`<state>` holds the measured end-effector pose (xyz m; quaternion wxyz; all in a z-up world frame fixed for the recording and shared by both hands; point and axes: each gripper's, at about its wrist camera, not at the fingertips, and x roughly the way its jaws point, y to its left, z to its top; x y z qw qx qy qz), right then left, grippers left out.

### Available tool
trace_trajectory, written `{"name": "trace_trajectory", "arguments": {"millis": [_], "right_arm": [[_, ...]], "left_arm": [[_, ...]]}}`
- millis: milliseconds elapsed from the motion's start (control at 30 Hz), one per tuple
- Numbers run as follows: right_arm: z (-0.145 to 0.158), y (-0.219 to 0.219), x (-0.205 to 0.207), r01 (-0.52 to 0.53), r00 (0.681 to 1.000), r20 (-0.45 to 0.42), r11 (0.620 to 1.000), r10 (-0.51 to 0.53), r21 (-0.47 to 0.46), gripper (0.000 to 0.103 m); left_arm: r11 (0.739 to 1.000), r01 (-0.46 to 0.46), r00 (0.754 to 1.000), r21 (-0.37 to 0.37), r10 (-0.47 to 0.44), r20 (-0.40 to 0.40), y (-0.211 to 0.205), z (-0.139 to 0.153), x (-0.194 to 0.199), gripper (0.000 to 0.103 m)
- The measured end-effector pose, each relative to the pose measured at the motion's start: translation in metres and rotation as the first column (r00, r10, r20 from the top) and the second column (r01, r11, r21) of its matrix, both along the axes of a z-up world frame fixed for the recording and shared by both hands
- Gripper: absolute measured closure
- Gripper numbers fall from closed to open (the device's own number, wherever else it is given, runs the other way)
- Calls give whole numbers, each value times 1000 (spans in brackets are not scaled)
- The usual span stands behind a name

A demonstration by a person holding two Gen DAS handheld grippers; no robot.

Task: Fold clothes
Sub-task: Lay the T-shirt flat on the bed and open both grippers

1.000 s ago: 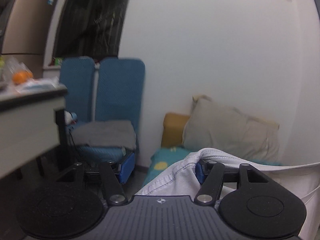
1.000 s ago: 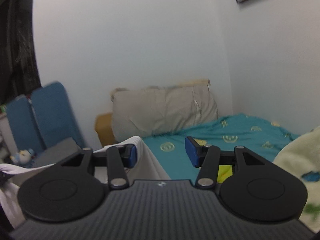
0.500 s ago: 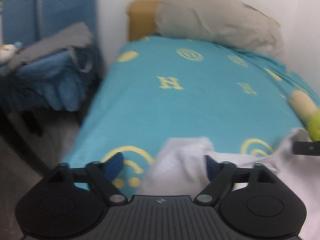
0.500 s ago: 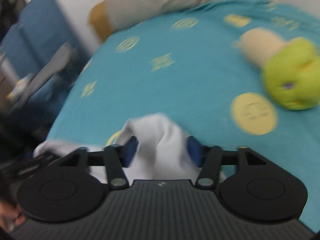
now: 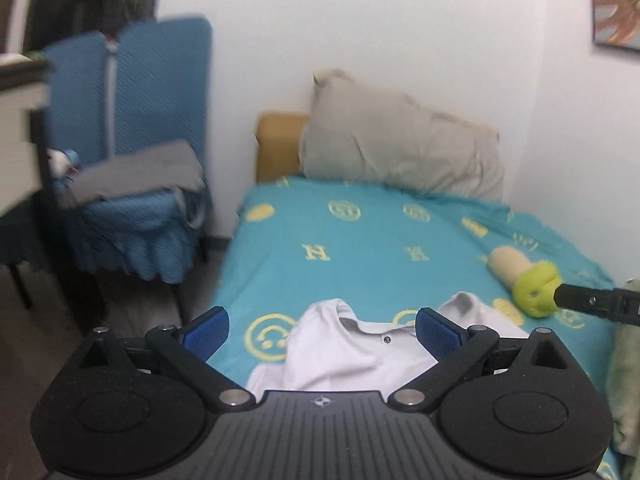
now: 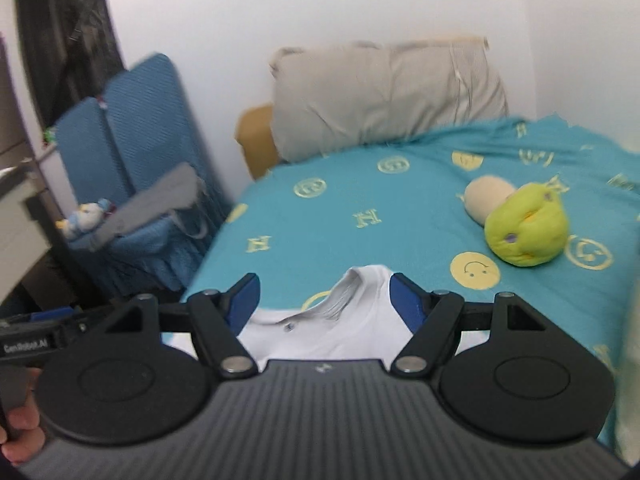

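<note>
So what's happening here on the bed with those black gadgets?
A person is folding clothes with two tools. The left hand-held gripper and the right hand-held gripper both hang open just above a white collared shirt lying on the teal bedsheet. Neither one grips the cloth. A green plush toy lies further up the bed, apart from the shirt.

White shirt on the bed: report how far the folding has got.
Done: the white shirt lies on the teal bedsheet, collar toward the pillow.
In hand: nothing. The left hand-held gripper and the right hand-held gripper are both open above it, gripping no cloth.
Left: no fold shows in the visible part; the collar is rumpled, and most of the shirt is hidden below the grippers.
</note>
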<state>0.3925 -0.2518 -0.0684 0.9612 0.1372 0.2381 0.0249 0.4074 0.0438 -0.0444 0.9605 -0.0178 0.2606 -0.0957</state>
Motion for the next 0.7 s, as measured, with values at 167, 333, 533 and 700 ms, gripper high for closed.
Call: {"name": "trace_trajectory", "arguments": {"millis": [167,333,533,700], "right_arm": [[38,19,-108,-23,998,57,1000,23,-2,30],[56,22,-203,-33,995,92,999,34,-3,30],[38,24,-273,-38,991,126,999,41,-32,30],[7,19,-288,-8,987,163,998,17,-55,30]], "left_arm": [[999,-27,996,18,25,81,23,39,-117,2],[998,-59,990,-35,63,127,17,61,-219,1],[997,-77,986,-8,77,146,12,57,-296,1],[998,-67,985,-4,67,157,12,32,-321,1]]}}
